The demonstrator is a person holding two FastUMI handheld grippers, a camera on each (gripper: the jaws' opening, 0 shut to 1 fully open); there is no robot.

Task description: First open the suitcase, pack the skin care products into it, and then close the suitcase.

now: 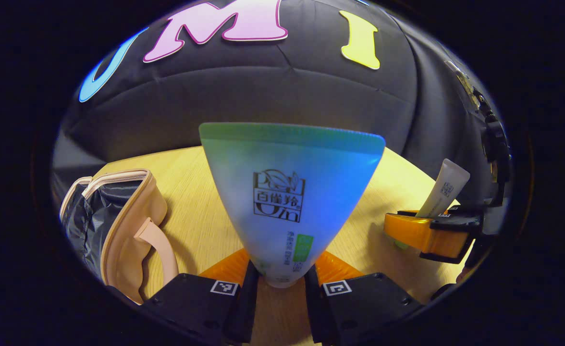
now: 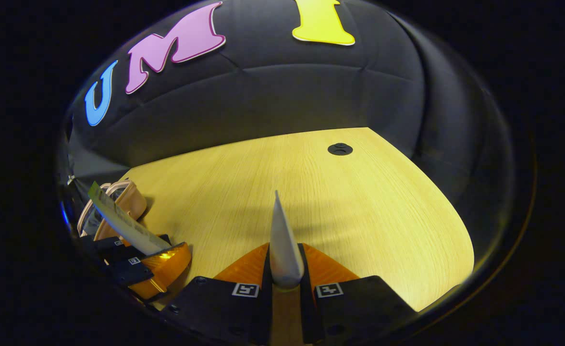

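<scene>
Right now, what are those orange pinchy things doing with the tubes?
A person is packing skin care tubes into a small bag. The left gripper is shut on a blue-green tube, held above the wooden table. The right gripper is shut on a white tube. The beige case lies open on the table to the left, and neither tube is inside yet.

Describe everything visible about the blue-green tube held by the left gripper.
The blue-green tube is a soft, frosted plastic squeeze tube, shading from green at its flat crimped end to pale blue lower down, with a dark printed logo and a small green panel. It stands crimped end up, above the wooden table. The left gripper is clamped on its narrow lower end, one finger on each side. In the right gripper view it shows edge-on, tilted. Nothing else touches it.
</scene>
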